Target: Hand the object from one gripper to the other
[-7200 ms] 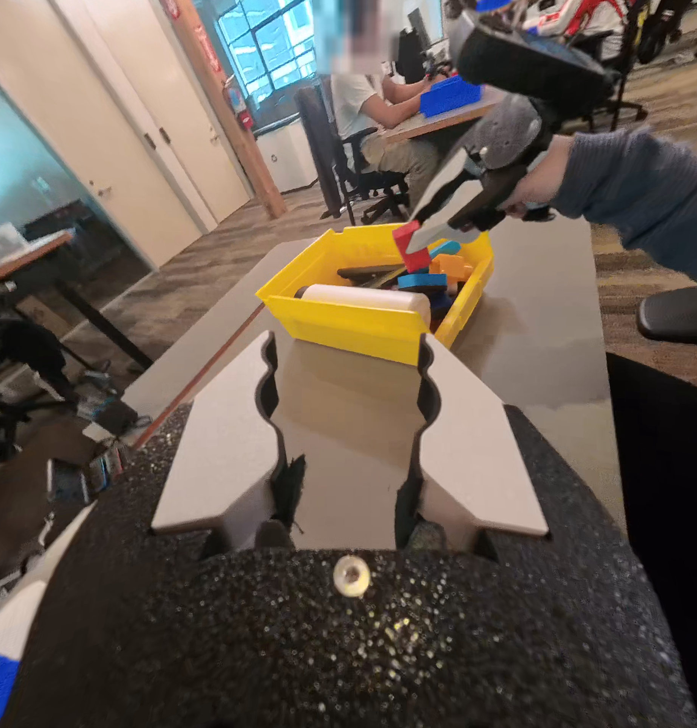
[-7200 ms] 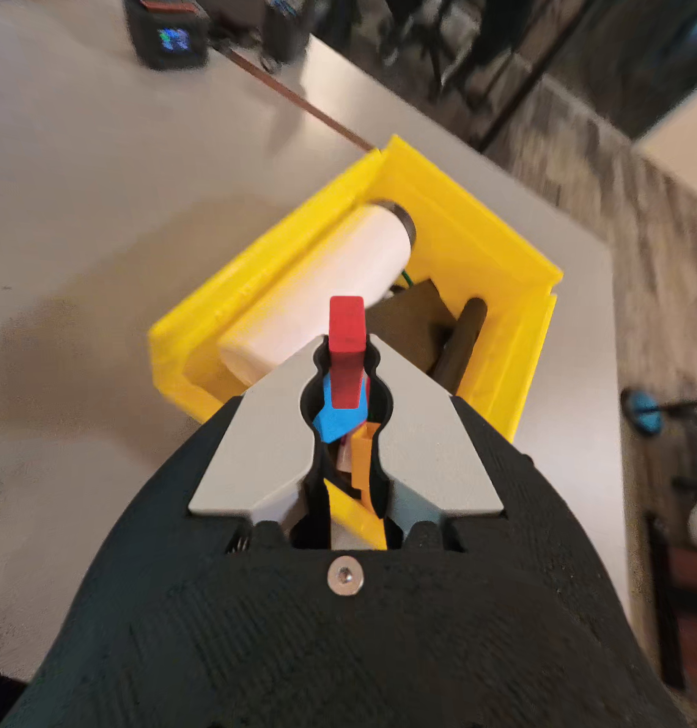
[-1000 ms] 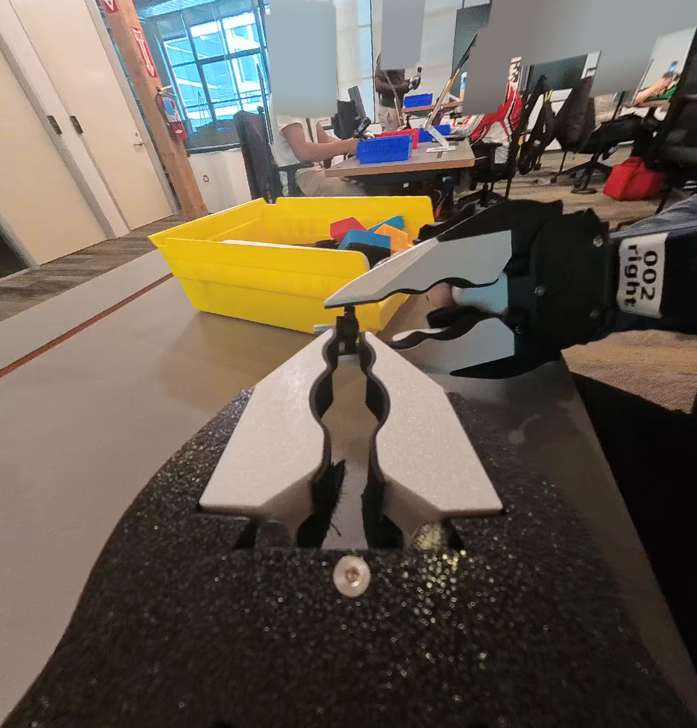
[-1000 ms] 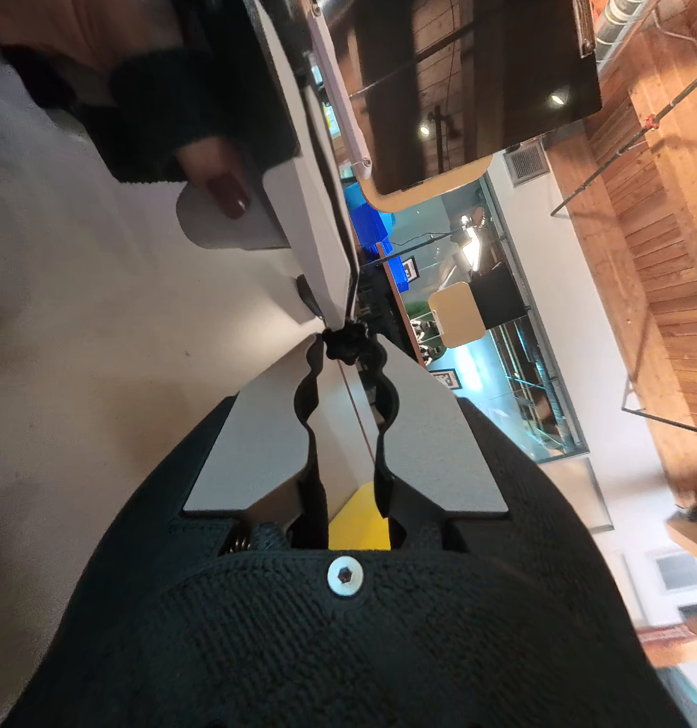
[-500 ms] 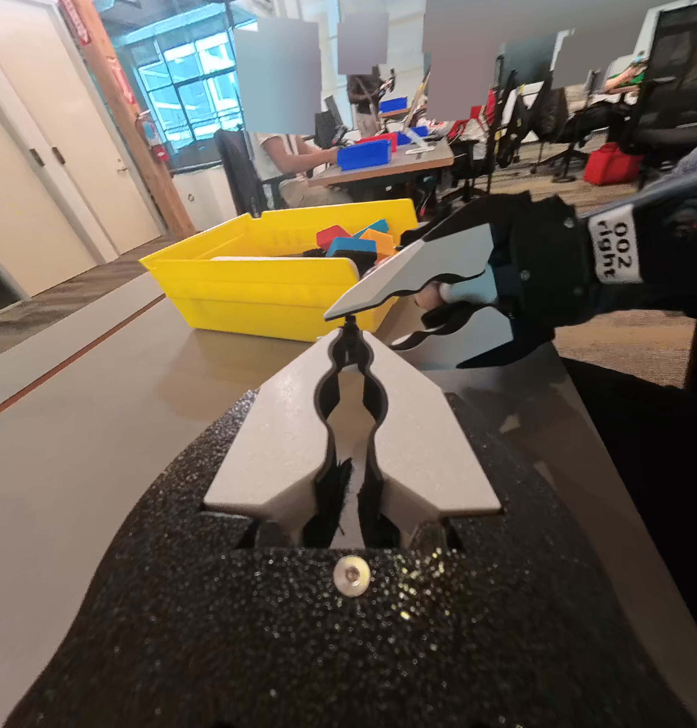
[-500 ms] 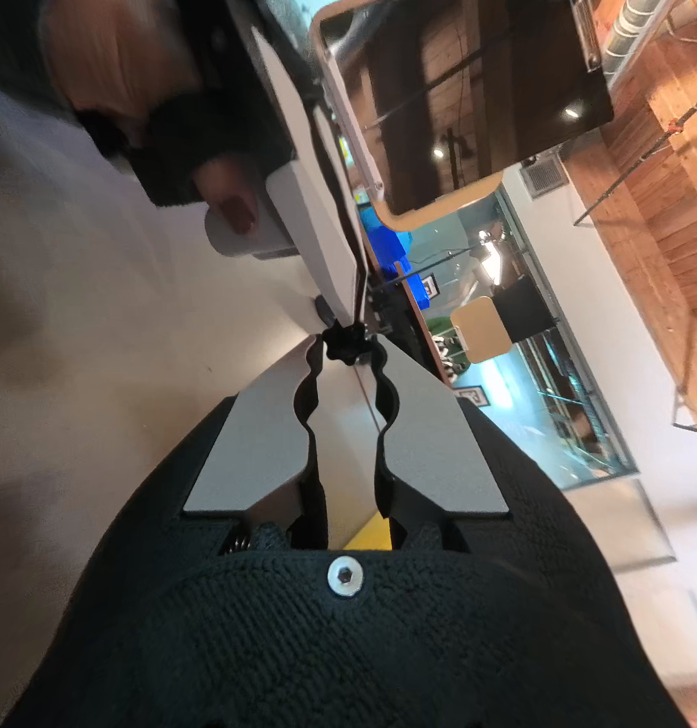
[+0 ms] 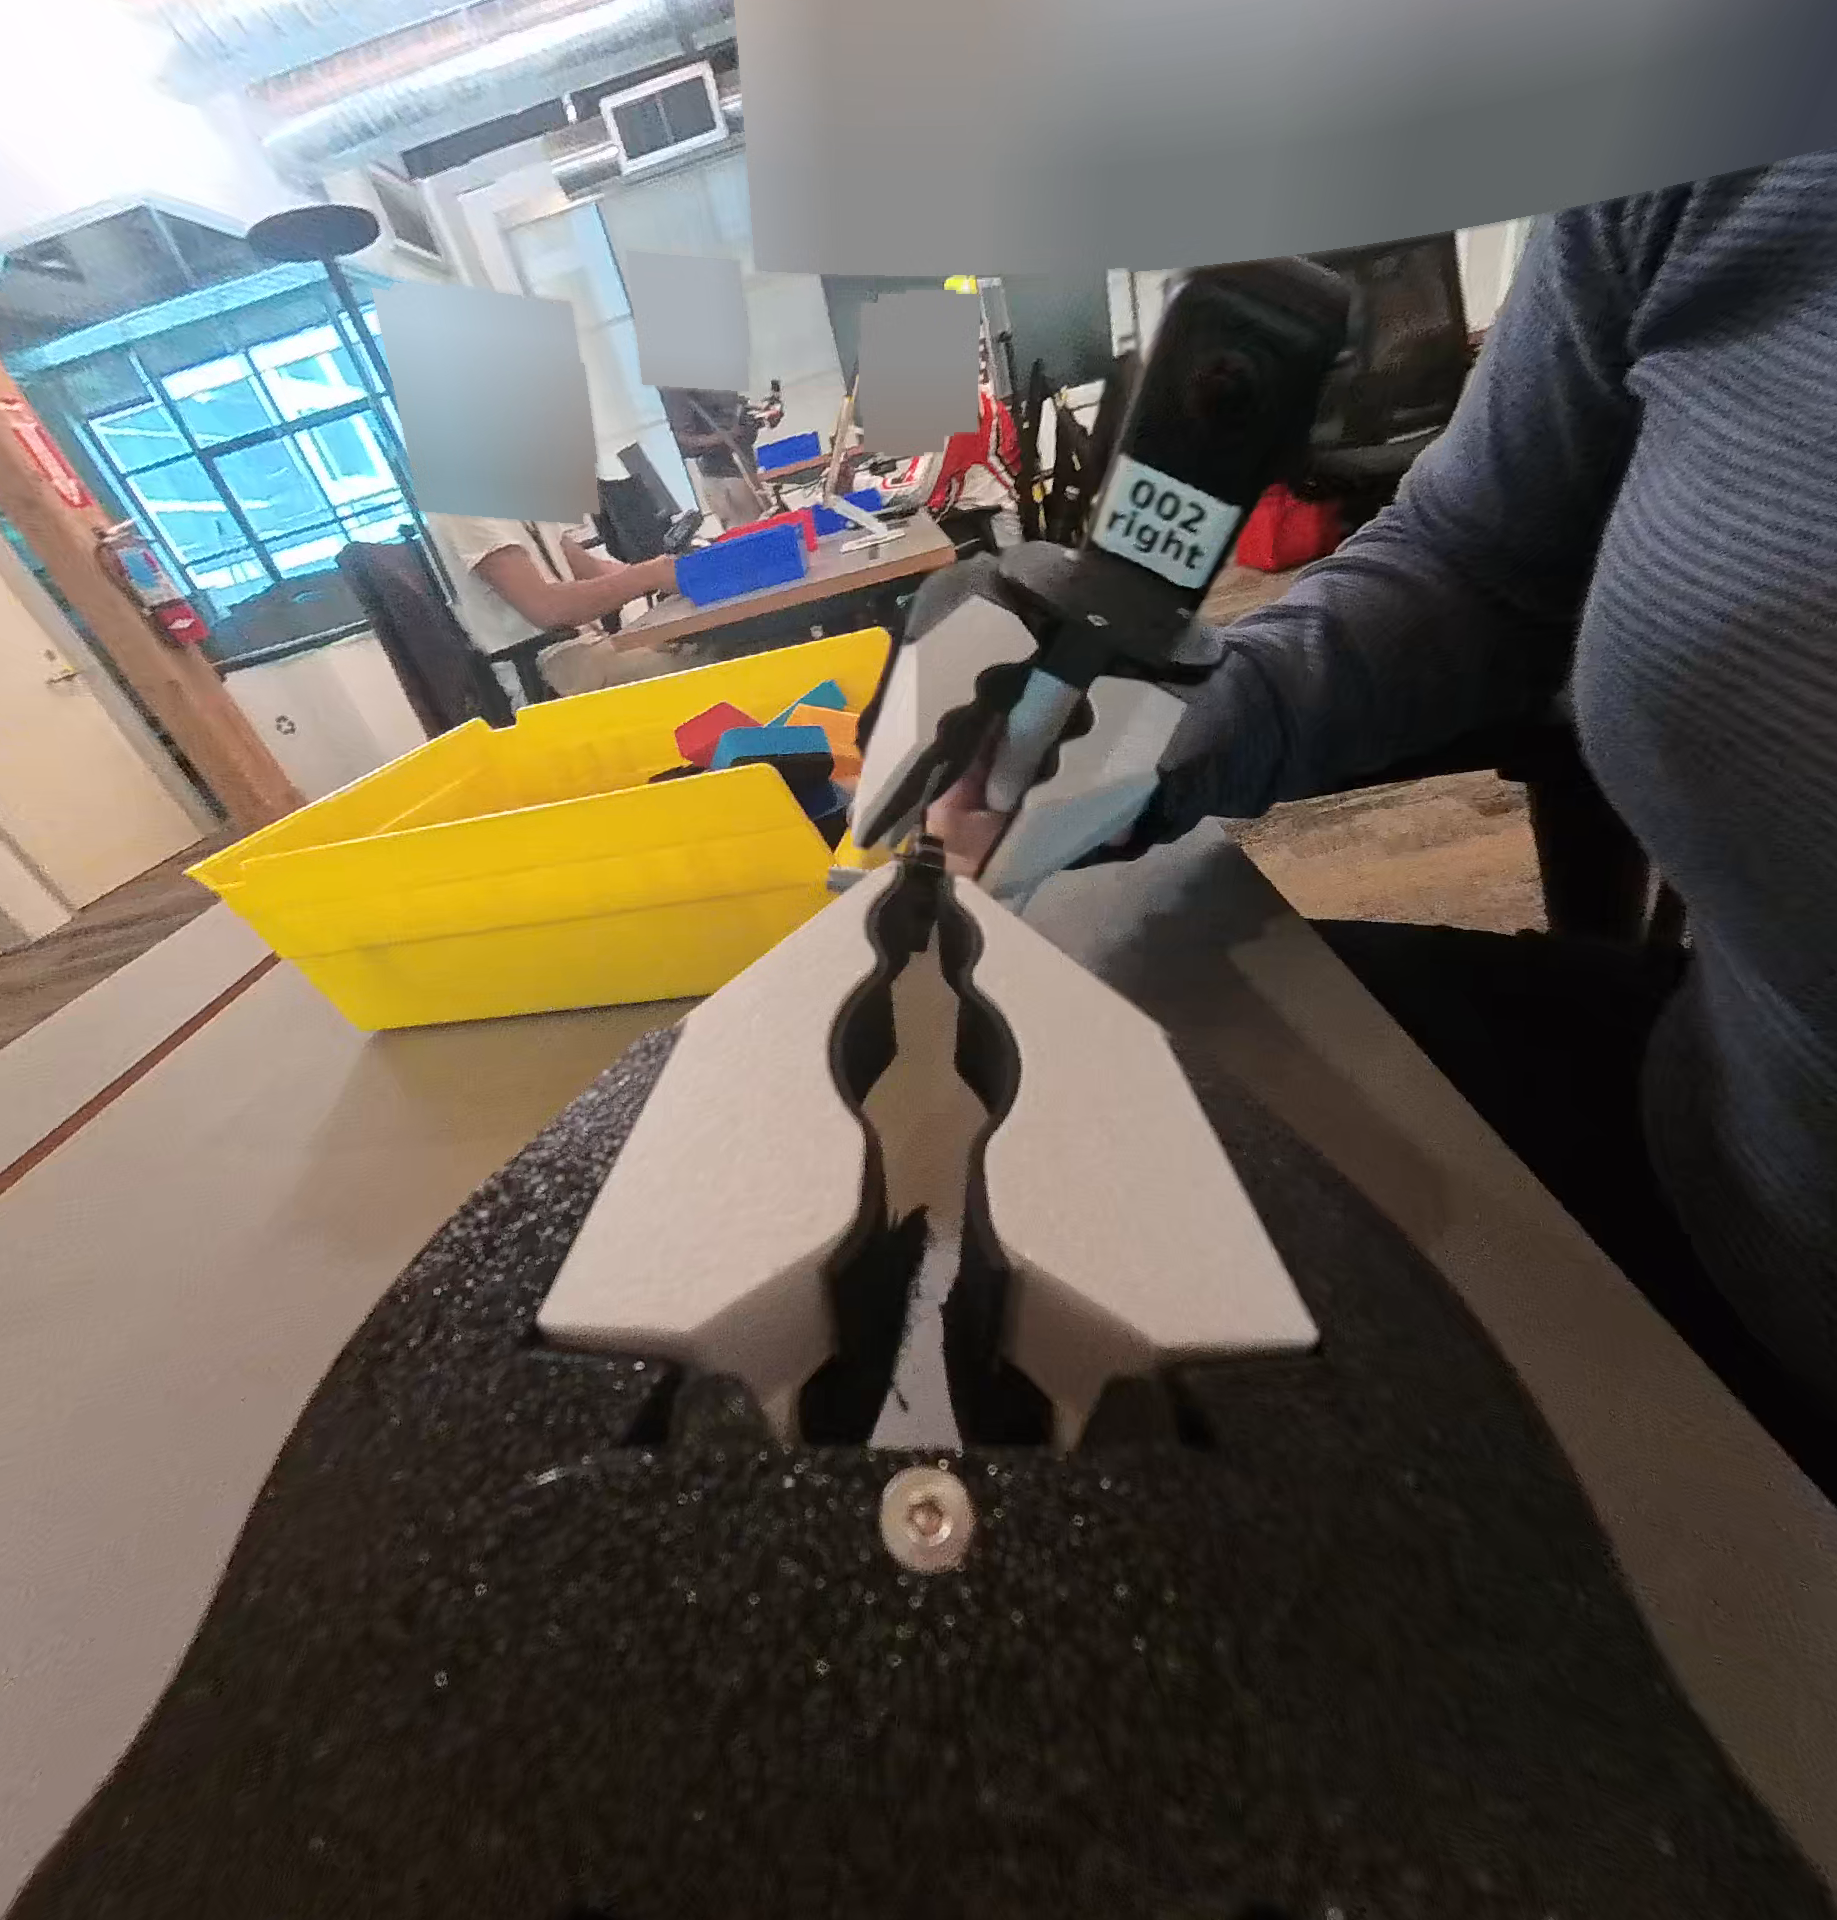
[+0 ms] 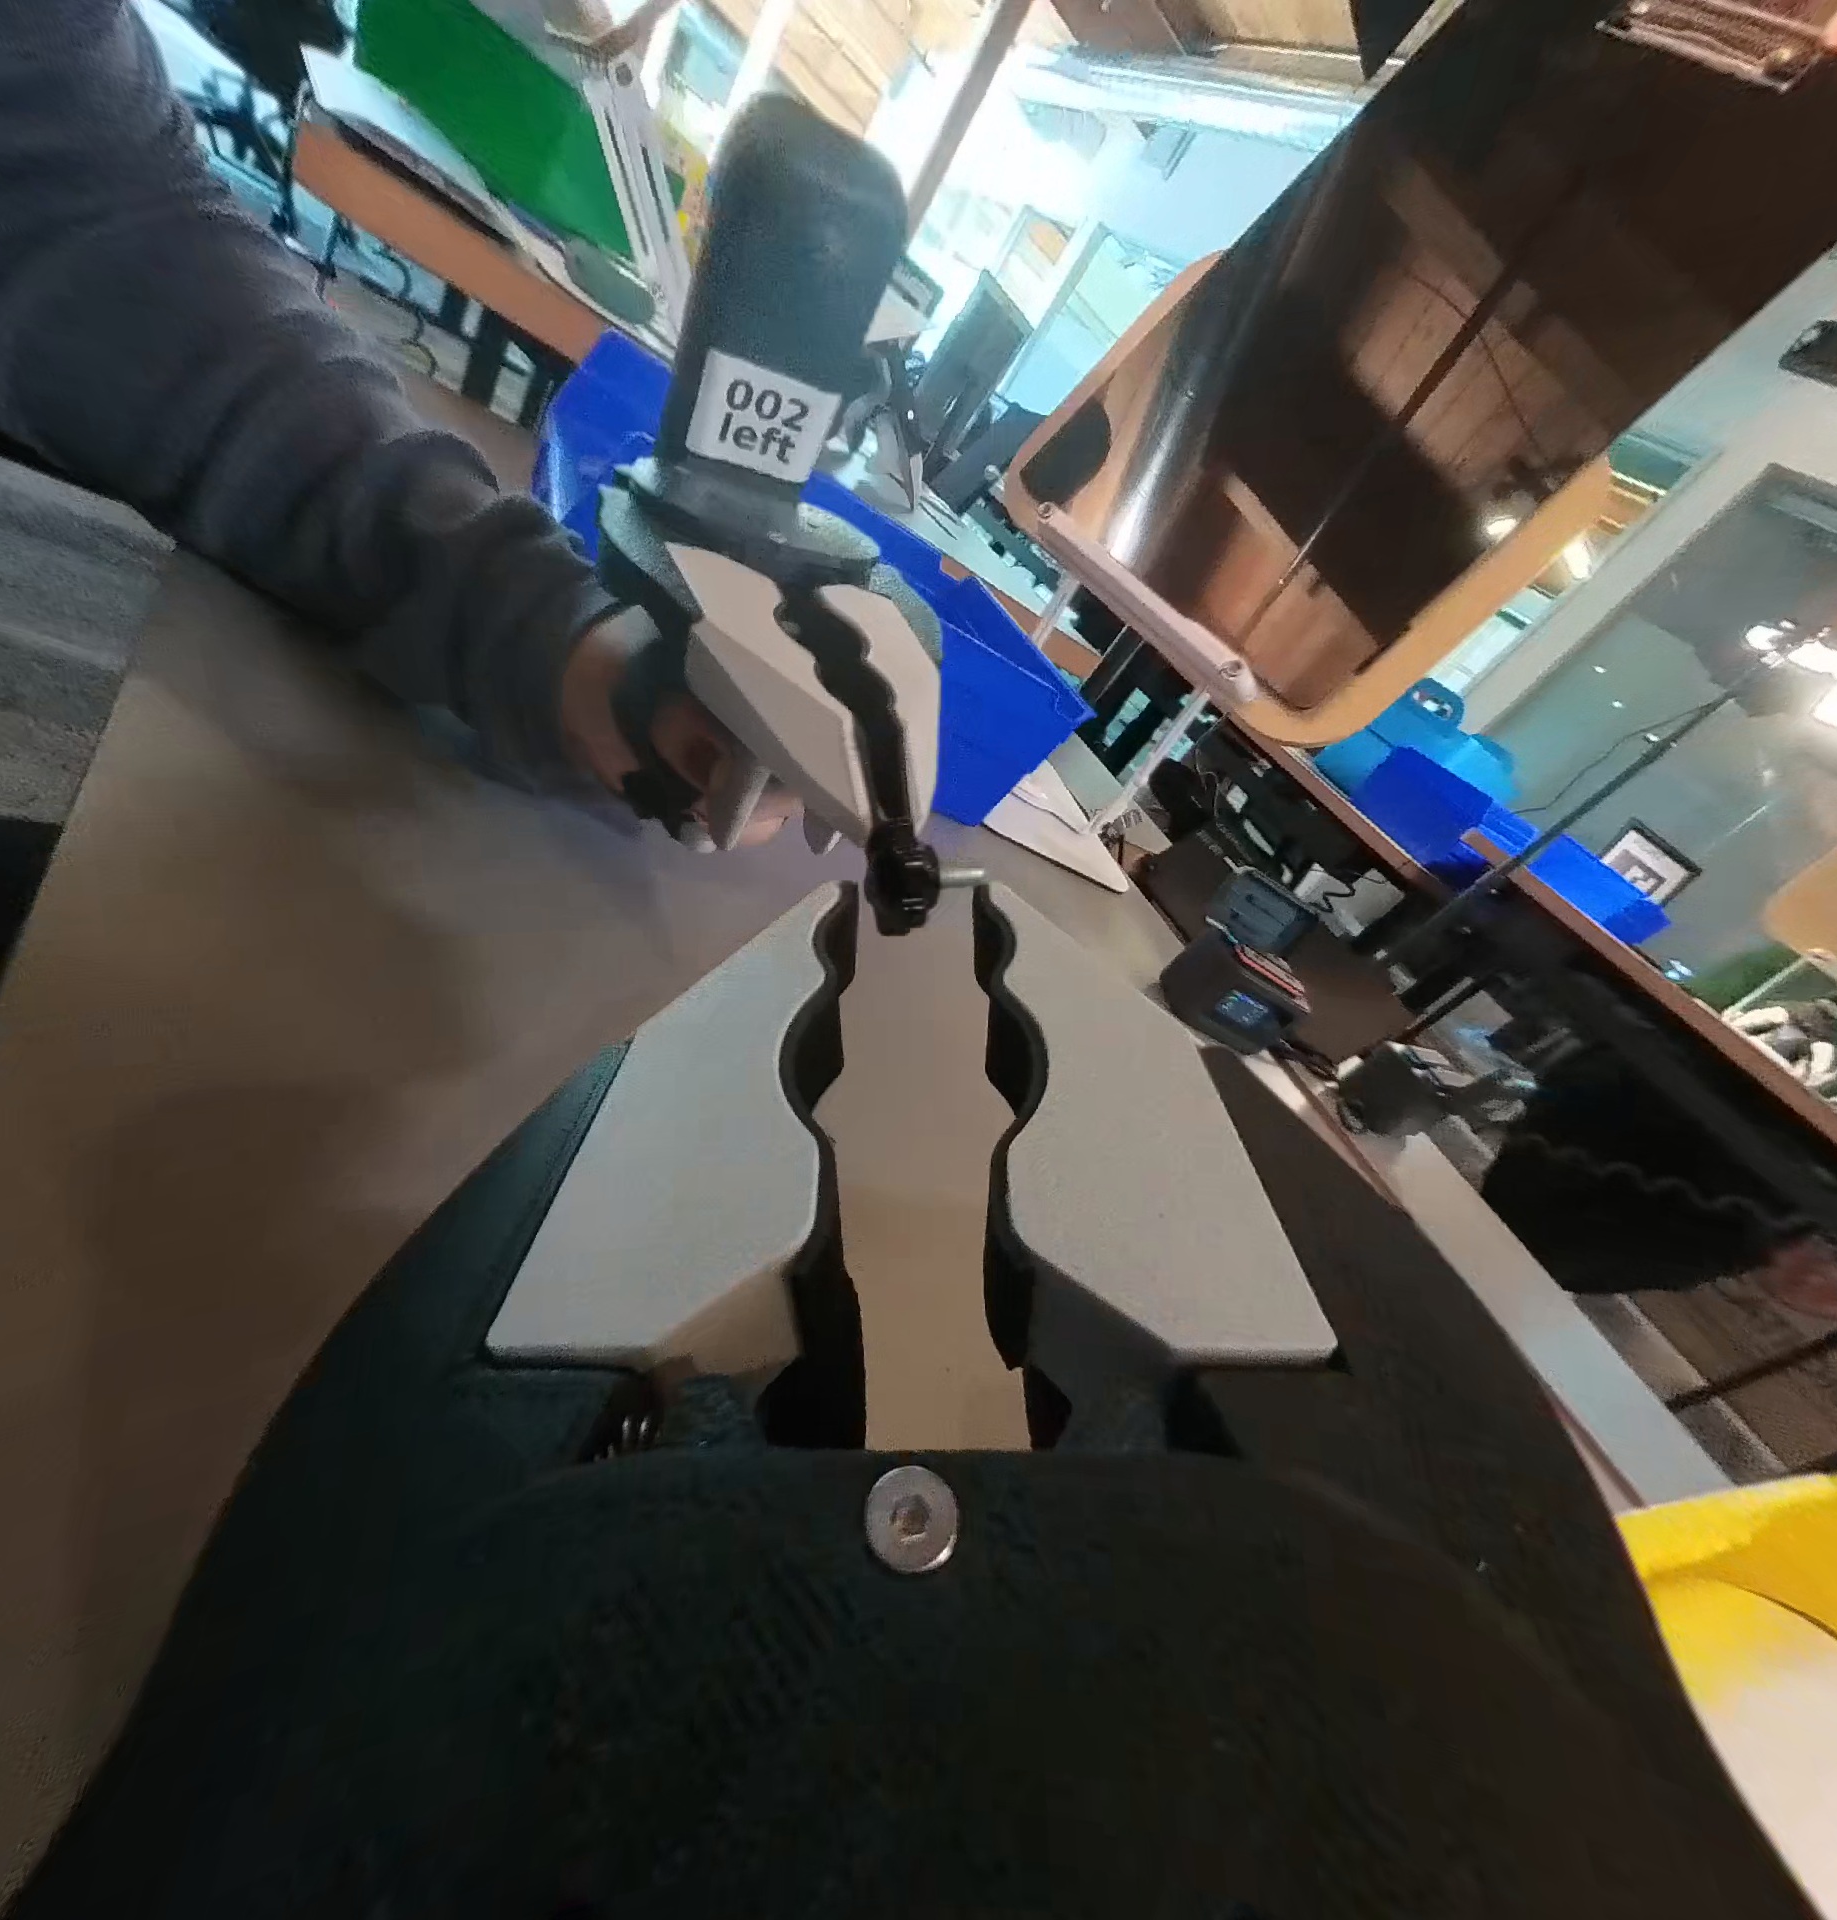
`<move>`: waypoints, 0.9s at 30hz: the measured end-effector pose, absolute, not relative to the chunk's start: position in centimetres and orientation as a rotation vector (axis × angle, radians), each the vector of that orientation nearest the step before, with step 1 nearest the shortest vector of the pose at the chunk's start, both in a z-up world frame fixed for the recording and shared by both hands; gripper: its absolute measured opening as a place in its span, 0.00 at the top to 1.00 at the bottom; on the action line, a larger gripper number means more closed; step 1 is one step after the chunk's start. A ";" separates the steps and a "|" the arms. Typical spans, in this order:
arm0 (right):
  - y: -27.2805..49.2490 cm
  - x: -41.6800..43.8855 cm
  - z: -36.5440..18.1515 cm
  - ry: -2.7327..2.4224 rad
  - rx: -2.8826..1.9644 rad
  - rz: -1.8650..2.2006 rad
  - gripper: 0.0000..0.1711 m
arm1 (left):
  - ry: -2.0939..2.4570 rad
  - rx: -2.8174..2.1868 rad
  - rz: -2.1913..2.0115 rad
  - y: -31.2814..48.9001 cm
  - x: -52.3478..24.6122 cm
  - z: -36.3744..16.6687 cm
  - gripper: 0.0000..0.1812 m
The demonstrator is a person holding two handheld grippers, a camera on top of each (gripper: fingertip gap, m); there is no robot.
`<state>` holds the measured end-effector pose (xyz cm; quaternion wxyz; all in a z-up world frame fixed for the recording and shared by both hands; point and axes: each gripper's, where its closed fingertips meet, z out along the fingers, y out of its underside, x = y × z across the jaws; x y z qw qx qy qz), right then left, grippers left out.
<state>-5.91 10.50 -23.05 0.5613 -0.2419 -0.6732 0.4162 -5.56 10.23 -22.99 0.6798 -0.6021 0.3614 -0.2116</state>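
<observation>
A small black knob with a metal screw [image 7: 919, 871] is pinched at the tips of my left gripper [image 7: 919, 896], which is shut on it above the tan table [image 7: 218, 1195]. My right gripper [image 7: 924, 821] comes down from above, its tips at the knob. In the right wrist view the knob [image 8: 898, 885] hangs from the left gripper [image 8: 893, 826] and sits between the tips of my right gripper [image 8: 909, 914]. The right jaws stand apart, with a gap on each side of the knob.
A yellow bin [image 7: 540, 883] with coloured blocks stands behind the grippers; its corner shows in the right wrist view [image 8: 1776, 1538]. A blue bin [image 8: 1007, 686] sits behind the left gripper. The person's torso [image 7: 1724, 727] is close on the right.
The right gripper has swung from lying sideways to pointing down at the knob, and its jaws no longer touch it. The left gripper has tilted upward and still holds the knob.
</observation>
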 end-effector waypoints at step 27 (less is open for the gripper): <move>10.1 -5.3 -23.8 -1.588 -0.082 0.317 0.98 | 0.581 -1.572 -0.999 11.2 -4.7 -24.0 0.75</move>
